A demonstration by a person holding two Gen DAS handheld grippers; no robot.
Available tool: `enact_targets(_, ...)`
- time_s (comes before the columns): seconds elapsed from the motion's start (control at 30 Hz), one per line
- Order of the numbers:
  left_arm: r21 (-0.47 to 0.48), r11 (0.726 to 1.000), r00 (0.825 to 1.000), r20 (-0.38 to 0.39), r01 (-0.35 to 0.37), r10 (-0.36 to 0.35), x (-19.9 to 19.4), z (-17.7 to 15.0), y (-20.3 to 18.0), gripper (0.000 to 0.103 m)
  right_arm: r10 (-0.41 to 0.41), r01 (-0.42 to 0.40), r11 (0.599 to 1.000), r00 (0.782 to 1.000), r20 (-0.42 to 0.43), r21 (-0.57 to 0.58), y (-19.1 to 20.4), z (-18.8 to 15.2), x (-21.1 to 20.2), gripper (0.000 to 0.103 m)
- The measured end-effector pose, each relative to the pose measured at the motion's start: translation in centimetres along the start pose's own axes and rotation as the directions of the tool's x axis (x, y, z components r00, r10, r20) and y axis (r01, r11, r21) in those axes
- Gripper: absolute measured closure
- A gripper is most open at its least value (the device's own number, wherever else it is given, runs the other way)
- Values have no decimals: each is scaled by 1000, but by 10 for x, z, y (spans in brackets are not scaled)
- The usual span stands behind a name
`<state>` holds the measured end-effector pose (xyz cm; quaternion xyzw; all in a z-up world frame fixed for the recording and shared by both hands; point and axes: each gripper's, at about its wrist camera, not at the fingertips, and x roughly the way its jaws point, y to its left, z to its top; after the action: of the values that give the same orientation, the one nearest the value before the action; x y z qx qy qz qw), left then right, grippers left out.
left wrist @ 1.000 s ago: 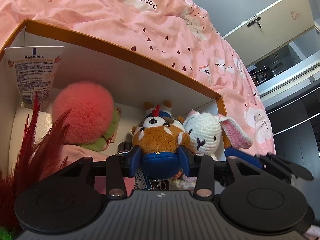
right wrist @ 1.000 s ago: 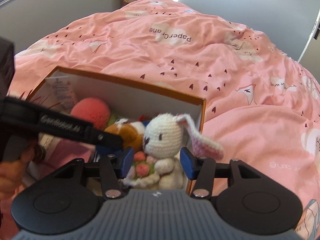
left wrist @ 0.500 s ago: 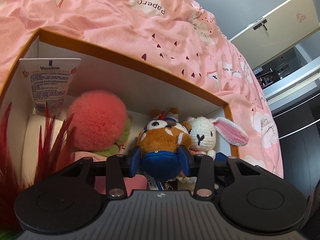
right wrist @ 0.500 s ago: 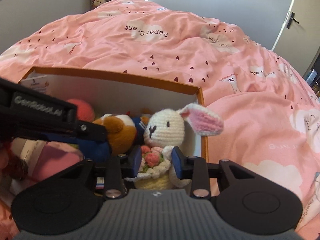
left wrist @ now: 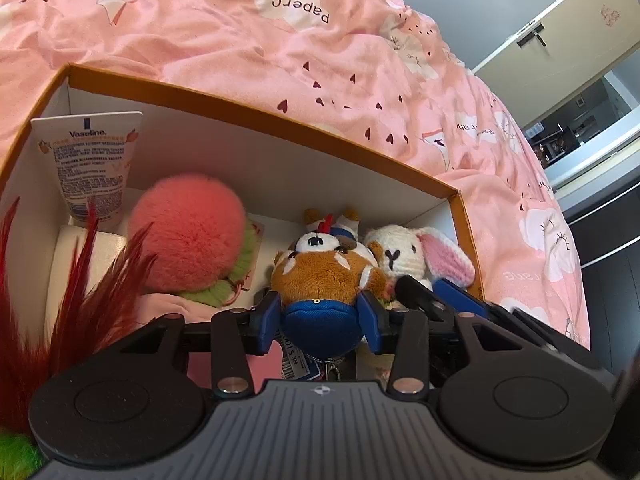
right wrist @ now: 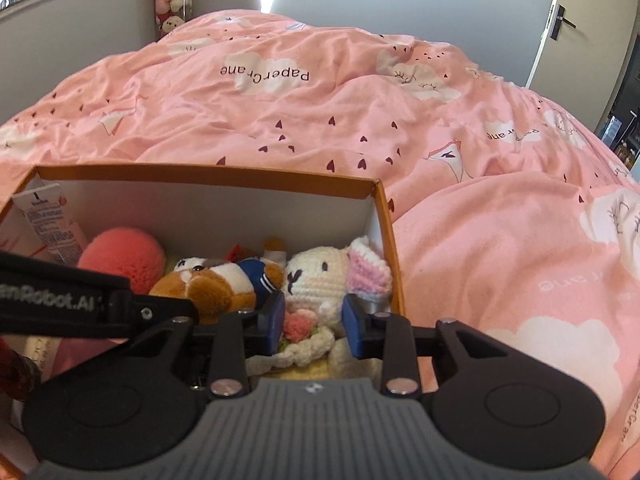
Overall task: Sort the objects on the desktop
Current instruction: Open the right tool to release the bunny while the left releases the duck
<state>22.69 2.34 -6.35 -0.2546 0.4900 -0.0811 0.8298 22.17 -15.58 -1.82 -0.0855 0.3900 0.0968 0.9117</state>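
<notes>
An orange-rimmed box [left wrist: 280, 116] with white walls lies on a pink duvet. Inside it, my left gripper [left wrist: 320, 314] is shut on the blue lower body of a brown plush toy [left wrist: 320, 272], which lies head away from me. Right beside it, against the box's right wall, sits a white crochet bunny [right wrist: 316, 276] holding pink flowers. My right gripper [right wrist: 314, 320] is shut on the bunny's body, with the blue pads pressing both sides. In the left wrist view the bunny [left wrist: 400, 258] shows behind the right gripper's fingers [left wrist: 452, 296].
The box also holds a Vaseline tube [left wrist: 92, 160] leaning in the far left corner, a fluffy pink pompom [left wrist: 188, 228] with a green base, and red feathers [left wrist: 60, 300] at the near left. The pink duvet [right wrist: 480, 220] surrounds the box. A door [right wrist: 592, 20] stands at the right.
The right gripper's jaws have narrowed onto the bunny and carried it lower into the box's right corner beside the brown plush. The left gripper keeps its grip and has barely moved.
</notes>
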Motion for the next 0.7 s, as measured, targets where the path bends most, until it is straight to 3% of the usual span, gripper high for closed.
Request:
enact_targets(0.3, 45, 996, 993, 95, -74, 69, -16, -9, -13, 52, -5, 4, 1000, 994, 105, 7, -4, -4, -63, 59)
enact_targets(0.43, 130, 982, 972, 210, -138, 108, -42, -22, -30, 48, -23, 23, 1000, 990, 141, 6, -4, -15, -86, 55)
enact_targets(0.6, 215, 961, 943, 317, -174, 100, -84, -42, -49, 45, -35, 39, 999, 983, 179, -16, 4, -28, -110, 54)
enact_targets(0.7, 256, 946, 929, 357, -198, 98, -108, -57, -56, 41, -43, 51, 998, 974, 221, -30, 9, -36, -128, 49)
